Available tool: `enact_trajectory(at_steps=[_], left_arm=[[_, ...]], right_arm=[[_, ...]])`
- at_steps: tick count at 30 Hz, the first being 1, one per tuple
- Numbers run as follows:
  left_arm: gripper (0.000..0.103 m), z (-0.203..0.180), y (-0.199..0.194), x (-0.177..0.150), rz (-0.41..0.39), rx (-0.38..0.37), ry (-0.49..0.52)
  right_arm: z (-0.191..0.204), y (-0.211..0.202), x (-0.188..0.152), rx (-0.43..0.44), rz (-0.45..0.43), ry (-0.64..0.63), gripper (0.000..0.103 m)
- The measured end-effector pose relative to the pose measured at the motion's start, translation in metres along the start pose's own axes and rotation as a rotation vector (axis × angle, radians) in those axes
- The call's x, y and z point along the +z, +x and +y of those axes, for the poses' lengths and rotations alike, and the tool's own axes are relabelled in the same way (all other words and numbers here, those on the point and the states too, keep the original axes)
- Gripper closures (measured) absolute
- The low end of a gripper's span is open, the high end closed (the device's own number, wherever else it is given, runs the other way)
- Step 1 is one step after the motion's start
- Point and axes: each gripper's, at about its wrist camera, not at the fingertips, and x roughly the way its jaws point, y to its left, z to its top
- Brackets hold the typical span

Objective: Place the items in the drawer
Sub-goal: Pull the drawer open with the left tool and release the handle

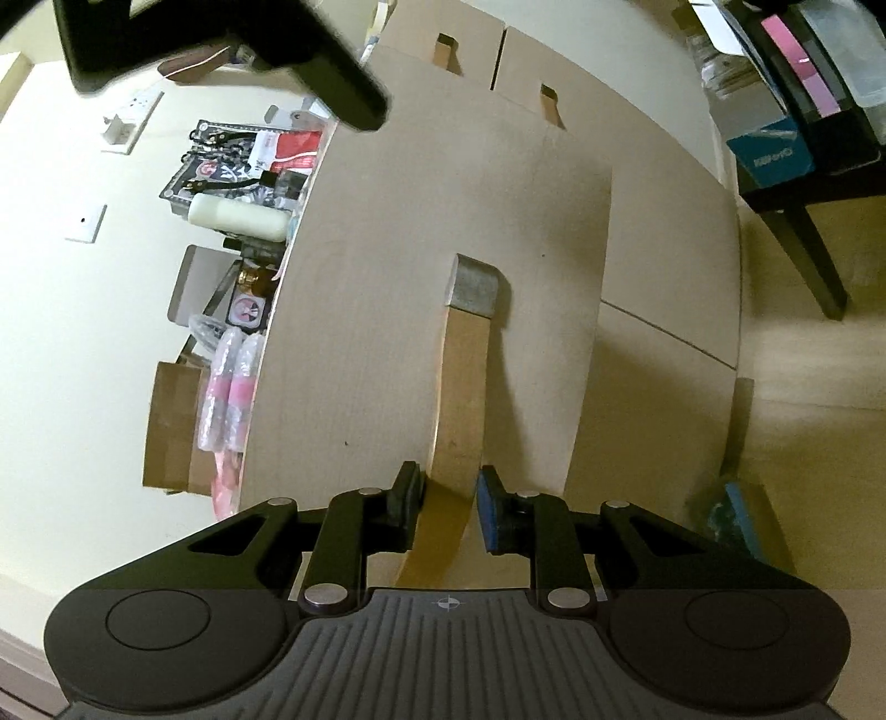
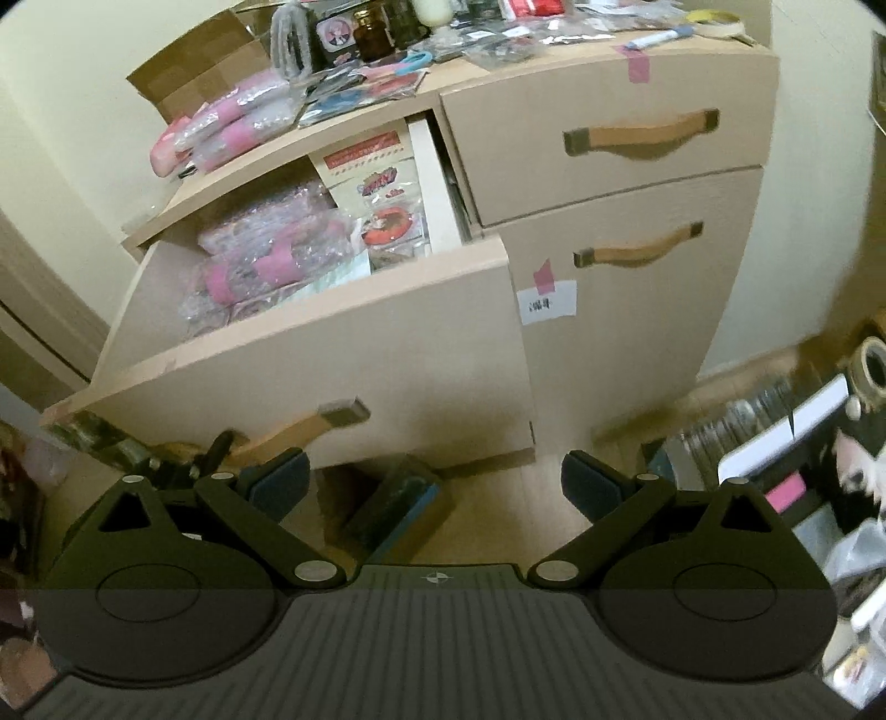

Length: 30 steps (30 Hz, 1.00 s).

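The left claw (image 1: 449, 507) pinches the handle (image 1: 464, 399) of the drawer (image 2: 310, 354), its pads pressed on either side of the strap near one end. The handle's long axis runs straight ahead from that claw. In the right wrist view the drawer stands pulled out, already packed with pink bubble-wrapped packets (image 2: 260, 260) and a printed card (image 2: 382, 194).

The right claw (image 2: 434, 484) is spread wide and holds nothing, hanging low in front of the drawer face. The loose items (image 2: 443, 33) lie on the cabinet top (image 2: 609, 61), above and well beyond it, so the right hand is the free one to fetch them.

Which item goes next is hard to say; the clutter is small and blurred. The dark shape at the top of the left wrist view is probably the right claw, though only part shows.
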Motion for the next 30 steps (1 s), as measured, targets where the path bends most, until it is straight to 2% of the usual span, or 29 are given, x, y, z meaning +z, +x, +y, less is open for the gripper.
enact_trajectory(at_steps=[4,7,10,14,16,21,23,27,30], left_arm=[[0.082,0.003,-0.005,-0.003,-0.016,-0.012,-0.003],[0.079,0.010,-0.012,-0.004,-0.012,-0.047,-0.050],[0.065,0.022,-0.022,-0.004,-0.002,-0.099,-0.140],[0.058,0.041,-0.033,-0.010,0.014,-0.140,-0.254],[0.046,0.051,-0.038,-0.015,0.024,-0.149,-0.314],[0.031,0.080,-0.044,-0.024,0.061,-0.161,-0.472],[0.029,0.094,-0.044,-0.028,0.077,-0.192,-0.560],[0.010,0.123,-0.050,-0.039,0.084,-0.240,-0.757],[0.000,0.142,-0.058,-0.045,0.067,-0.232,-0.857]], right_arm=[[0.003,-0.009,-0.015,0.002,0.012,0.021,0.003],[0.006,-0.019,-0.021,-0.004,-0.009,0.009,0.002],[0.007,-0.025,-0.023,-0.008,-0.026,0.013,0.002],[0.010,-0.034,-0.024,-0.002,-0.060,0.027,0.002],[0.013,-0.036,-0.024,0.000,-0.075,0.018,0.002],[0.023,-0.039,-0.026,0.010,-0.090,0.002,0.002],[0.027,-0.040,-0.026,0.020,-0.092,-0.001,0.002],[0.034,-0.044,-0.026,0.025,-0.113,-0.017,0.002],[0.038,-0.050,-0.024,0.027,-0.142,-0.024,0.002]])
